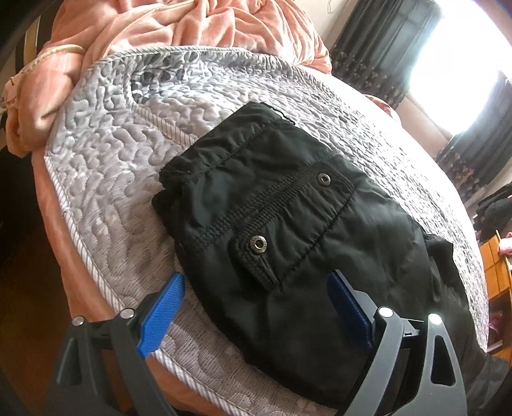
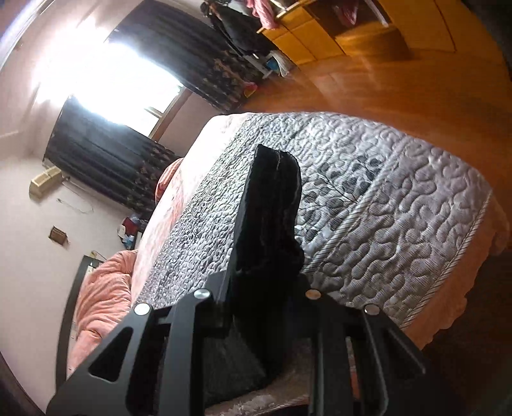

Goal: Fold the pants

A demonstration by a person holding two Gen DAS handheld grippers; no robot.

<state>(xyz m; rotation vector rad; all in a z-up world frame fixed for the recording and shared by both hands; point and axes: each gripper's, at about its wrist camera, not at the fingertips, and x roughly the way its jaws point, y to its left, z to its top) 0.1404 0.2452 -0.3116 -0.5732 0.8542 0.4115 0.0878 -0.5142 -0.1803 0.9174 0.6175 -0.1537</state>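
The black pants (image 1: pixel 281 230) lie folded into a compact bundle on the grey quilted bedspread (image 1: pixel 121 153), waistband and two metal snaps facing up. My left gripper (image 1: pixel 256 297) is open, its blue pads on either side of the bundle's near edge, just above it. In the right wrist view my right gripper (image 2: pixel 265 281) is shut on a fold of the black pants (image 2: pixel 272 204), which stands up between the black fingers. The fingertips themselves are hidden by the cloth.
A pink blanket (image 1: pixel 160 28) is heaped at the far end of the bed. The bed's edge (image 1: pixel 96 281) runs close on the left. Dark curtains and a bright window (image 2: pixel 105 80), wooden floor (image 2: pixel 384 89) and cabinets surround the bed.
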